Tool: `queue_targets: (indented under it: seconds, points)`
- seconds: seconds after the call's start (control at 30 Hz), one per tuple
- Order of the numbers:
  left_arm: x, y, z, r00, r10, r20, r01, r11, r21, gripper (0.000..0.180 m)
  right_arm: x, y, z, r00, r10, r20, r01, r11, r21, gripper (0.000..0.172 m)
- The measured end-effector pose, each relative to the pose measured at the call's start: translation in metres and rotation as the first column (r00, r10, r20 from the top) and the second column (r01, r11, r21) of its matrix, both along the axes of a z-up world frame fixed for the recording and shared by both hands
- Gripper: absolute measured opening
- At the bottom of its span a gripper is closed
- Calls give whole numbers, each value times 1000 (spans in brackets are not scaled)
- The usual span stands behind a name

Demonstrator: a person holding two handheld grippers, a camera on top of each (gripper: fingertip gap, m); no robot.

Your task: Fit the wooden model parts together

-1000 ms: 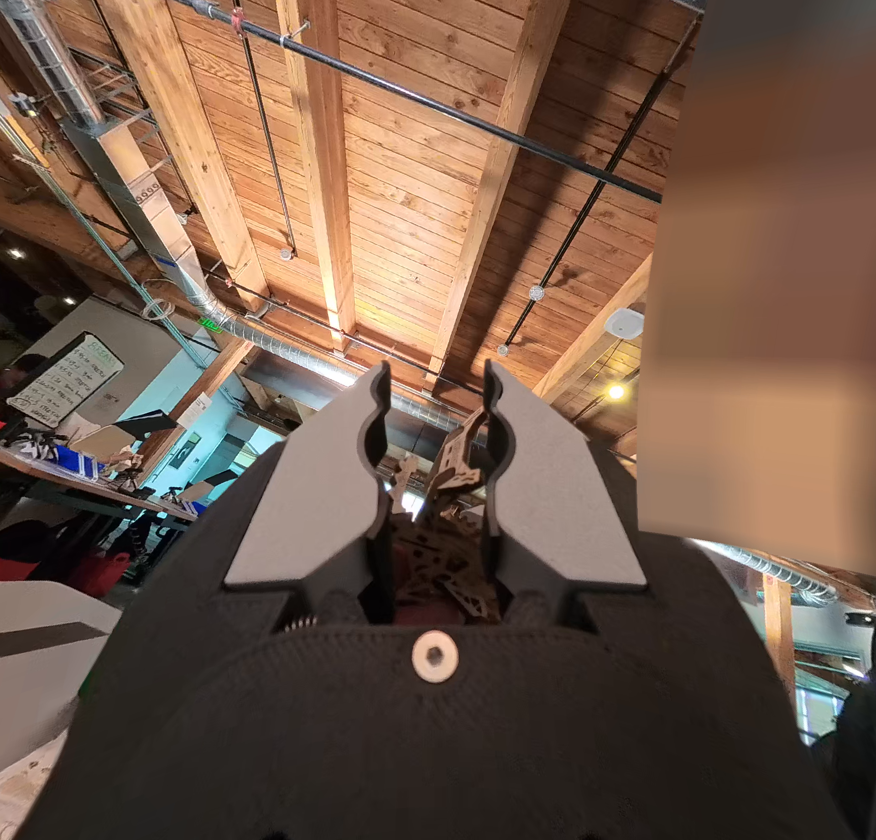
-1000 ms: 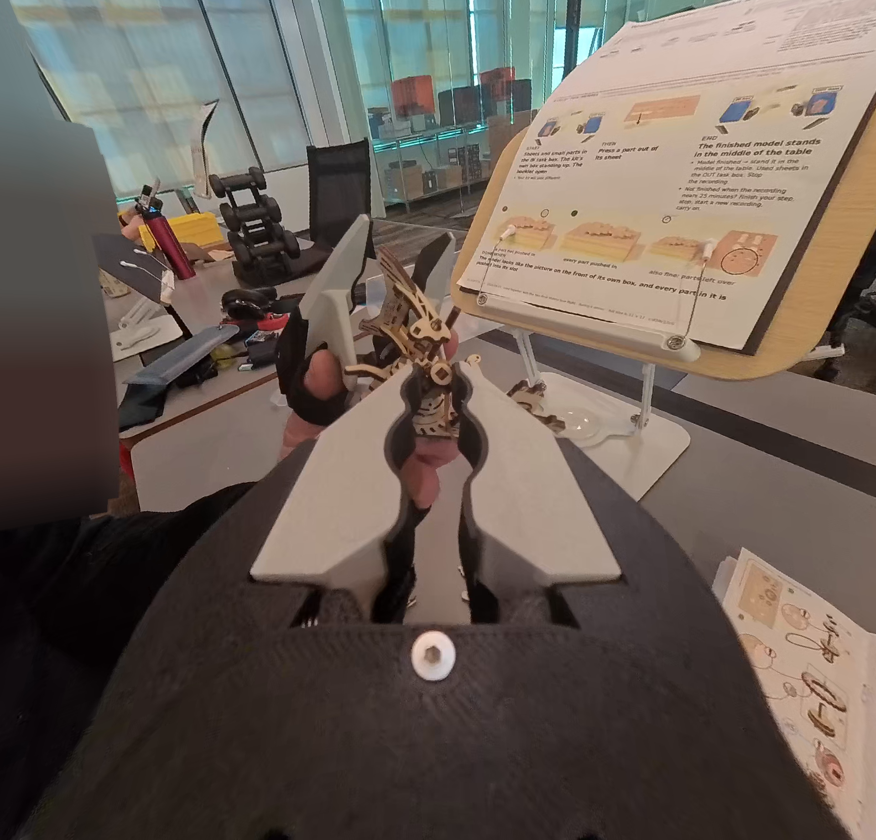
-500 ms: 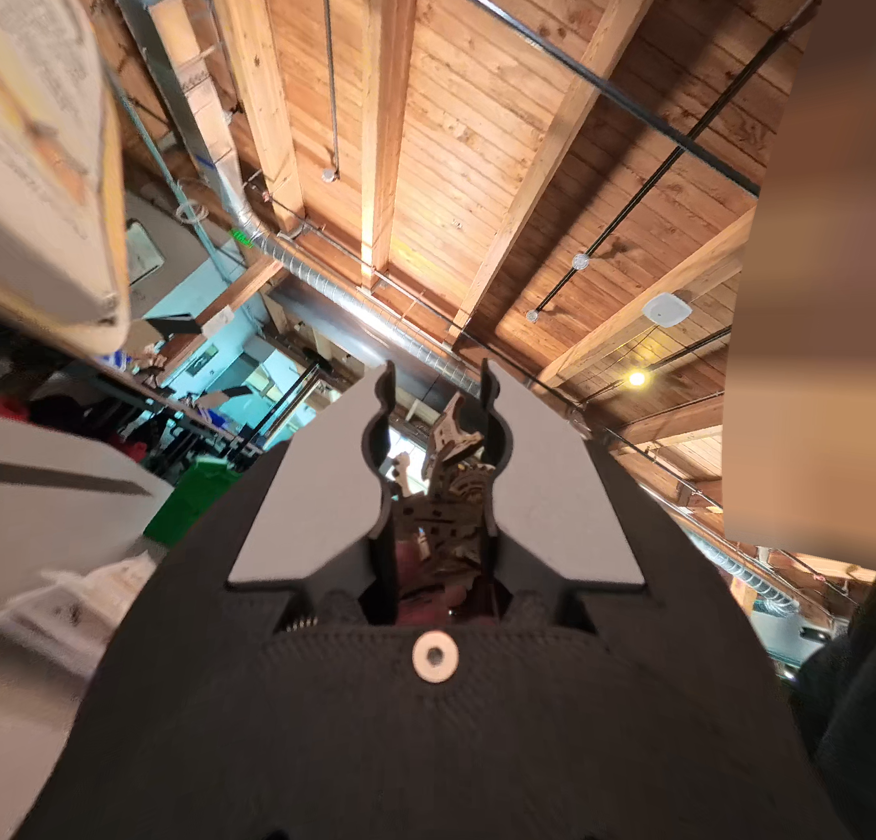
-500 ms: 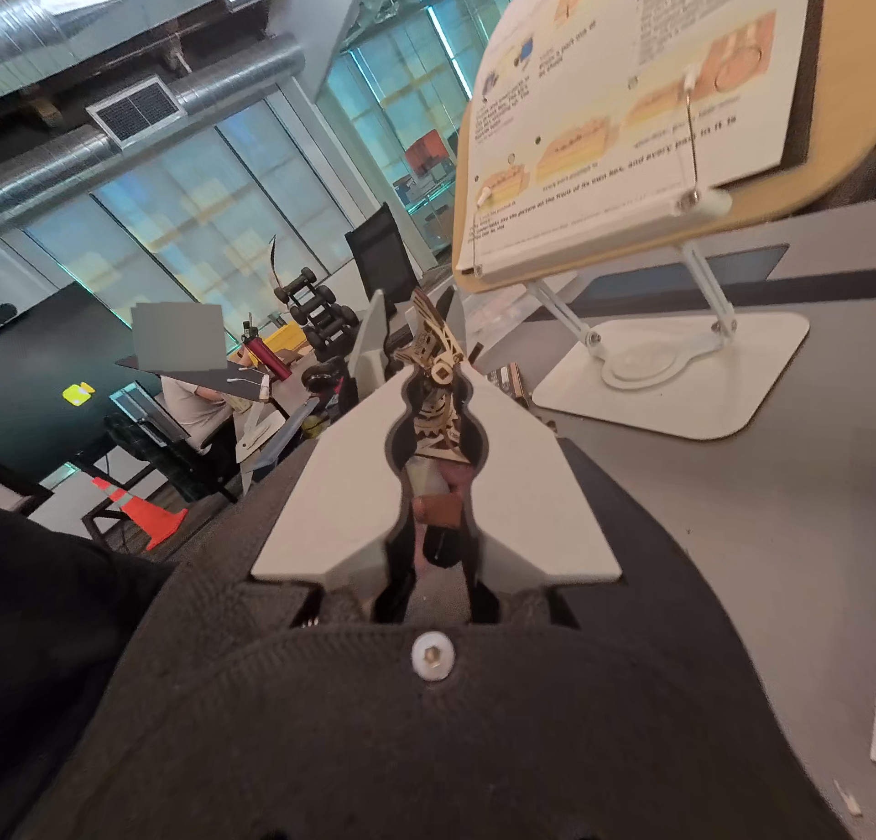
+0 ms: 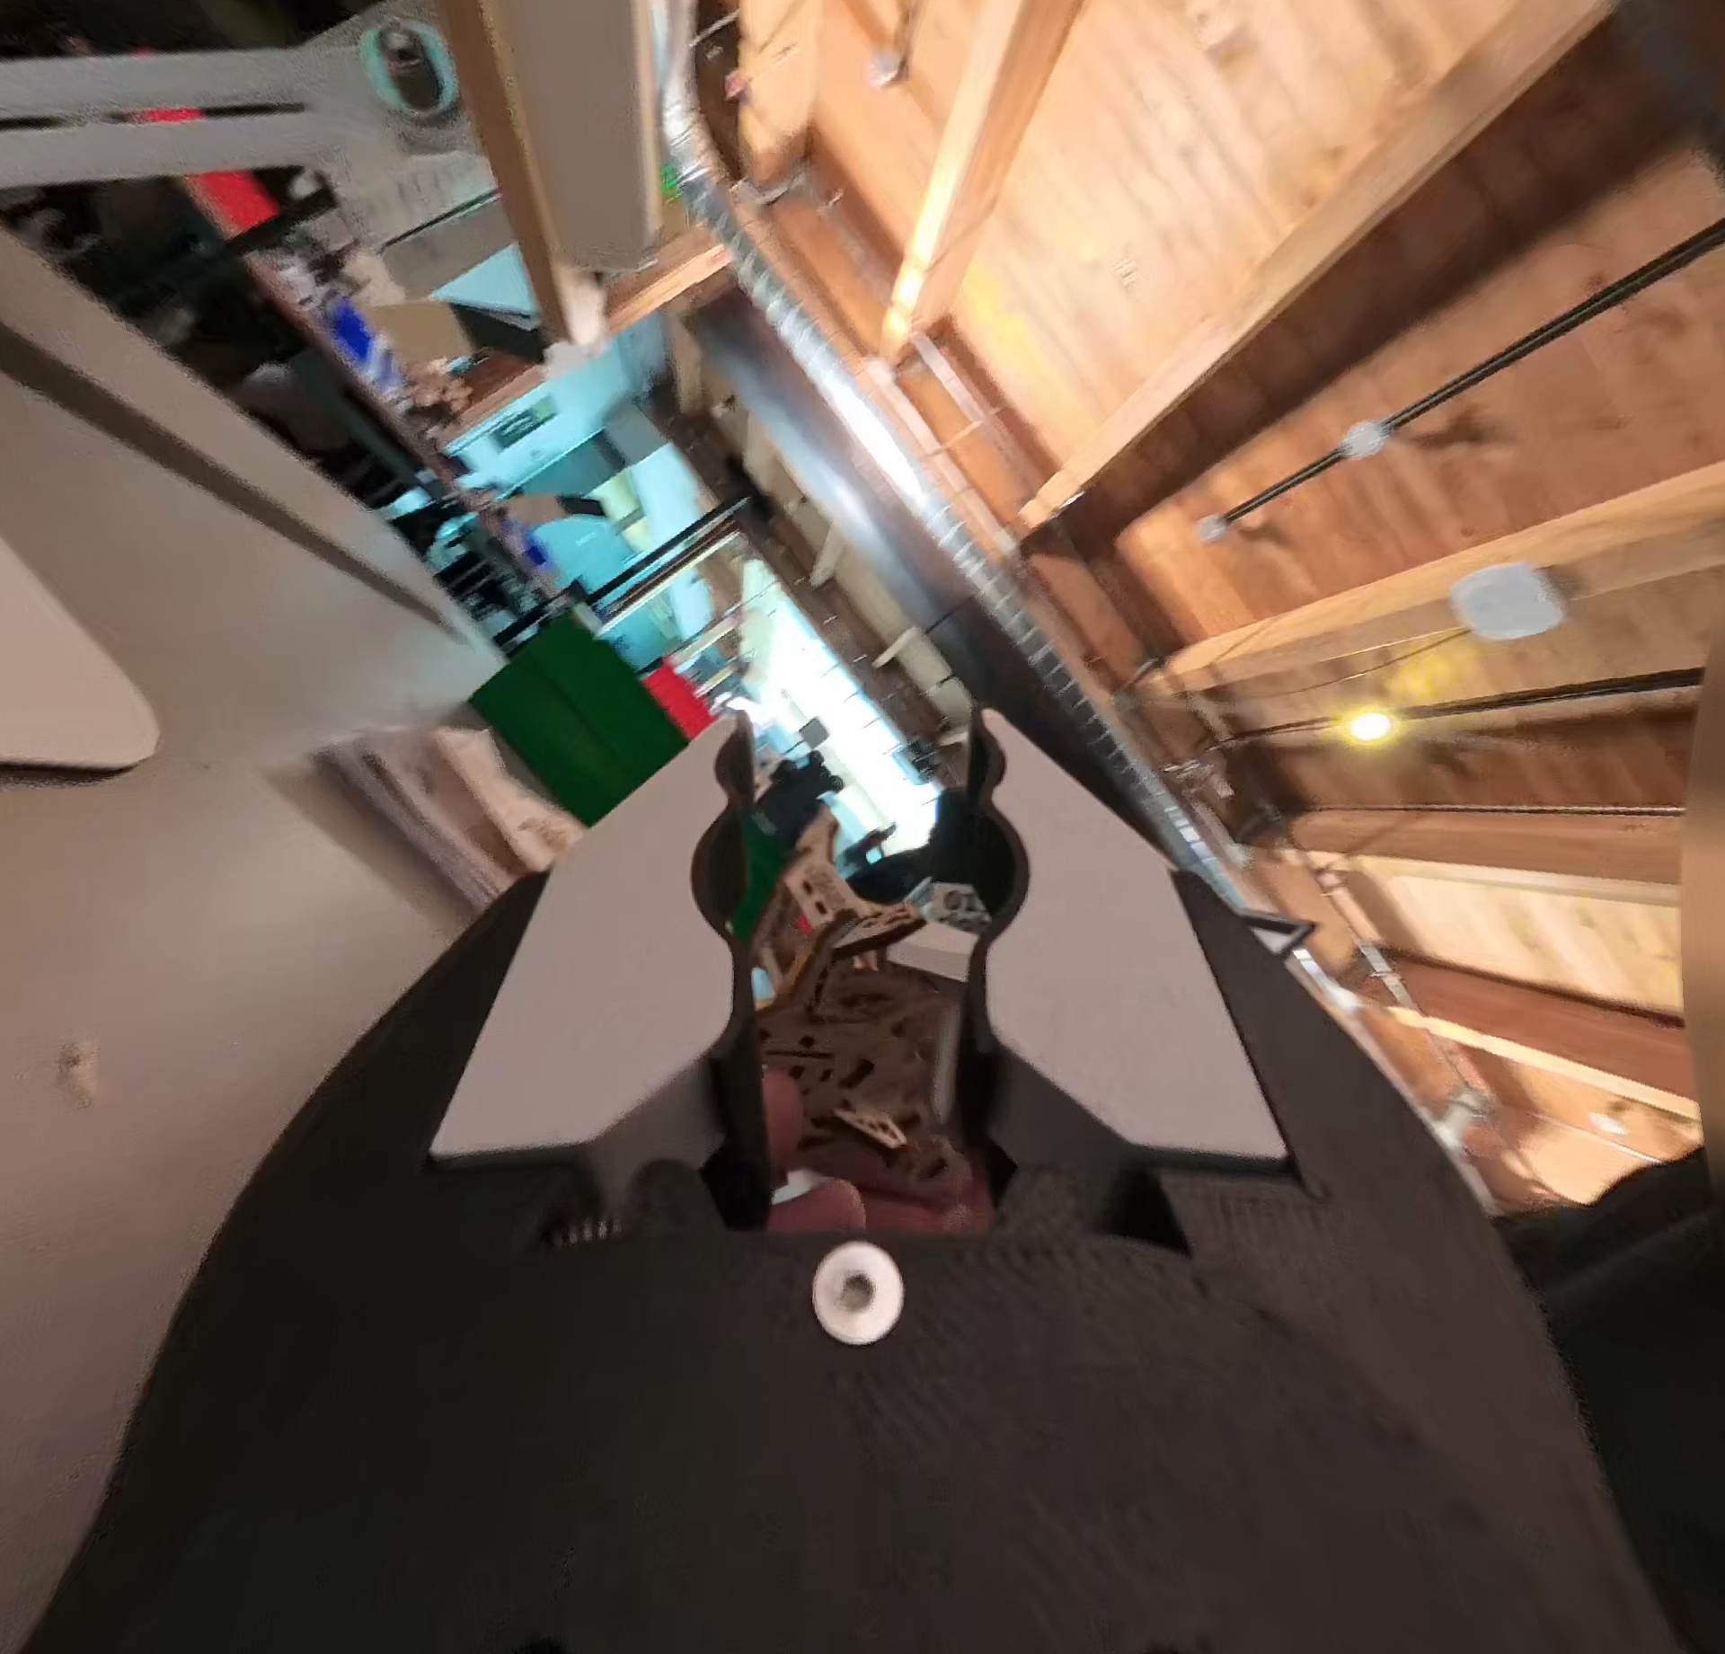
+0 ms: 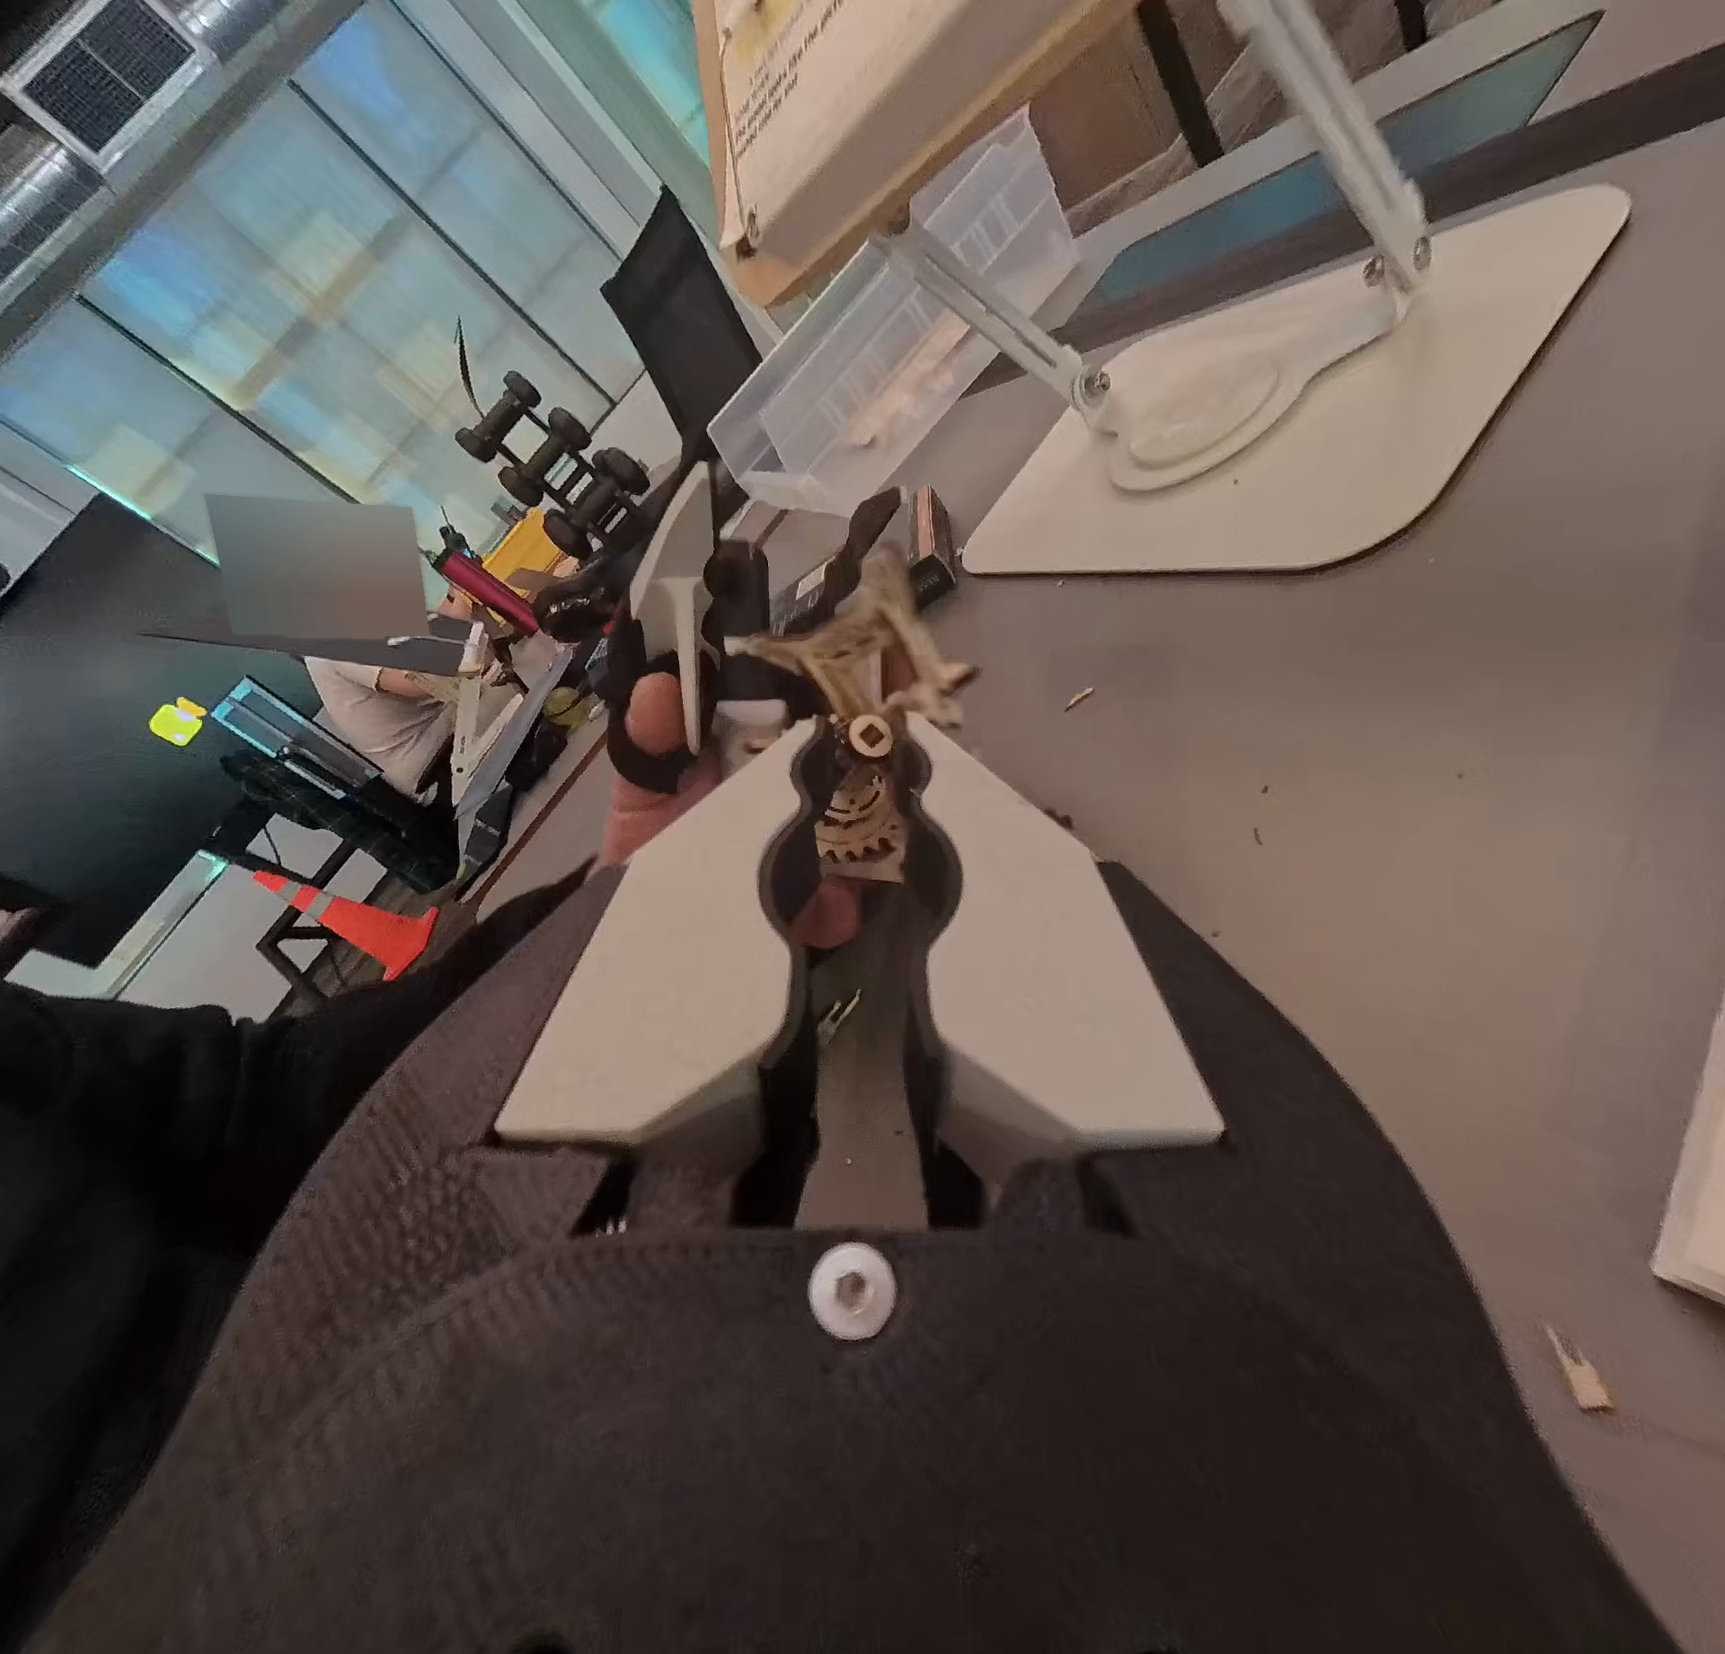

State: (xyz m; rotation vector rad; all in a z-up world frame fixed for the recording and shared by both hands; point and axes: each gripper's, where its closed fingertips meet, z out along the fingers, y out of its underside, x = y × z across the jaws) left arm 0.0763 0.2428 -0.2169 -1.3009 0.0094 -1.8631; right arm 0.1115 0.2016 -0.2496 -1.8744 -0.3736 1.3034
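Note:
The wooden model (image 6: 859, 648), a pale laser-cut assembly with gears, is above the grey table (image 6: 1400, 769). My right gripper (image 6: 861, 736) is shut on its geared end, with both pads against it. My left gripper (image 6: 793, 526) is on the model's far side, and its fingers flank the model's upper arms. In the left wrist view the left gripper (image 5: 859, 741) has its jaws spread. The model (image 5: 840, 984) sits deep between the fingers, with a gap showing beside it at the tips. That view is blurred.
A white stand base (image 6: 1307, 377) carries an instruction board just beyond the grippers. A clear plastic box (image 6: 887, 377) lies beside it. Wood scraps (image 6: 1577, 1366) and a paper sheet (image 6: 1699, 1189) lie on the table at the right. A person sits at a far table on the left. Some 7 cm of space lies between my two pairs of fingers.
Both grippers have swung and rolled together with the model, down towards the table. The left jaws have spread wider around the model. The right keeps its grip.

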Motion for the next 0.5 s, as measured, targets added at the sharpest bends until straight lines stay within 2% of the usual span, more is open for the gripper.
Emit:
queue_targets:
  seconds: [0.1,0.23,0.37,0.5]
  points:
    - [-1,1,-9,995,-29,-96,26,999,-31,46,-12,-4,-13,999,31,36,-31,1000,-4,9]
    - [-14,4,-16,984,2,-177,-8,999,-34,45,-21,-5,-27,996,53,72,-51,998,-23,9]
    - [-29,4,-19,978,27,-205,-38,998,-51,48,-33,-6,-28,991,74,113,-75,997,5,8]
    - [-40,0,-19,961,68,-269,-67,998,12,49,-51,-7,-27,974,98,204,-111,992,55,9]
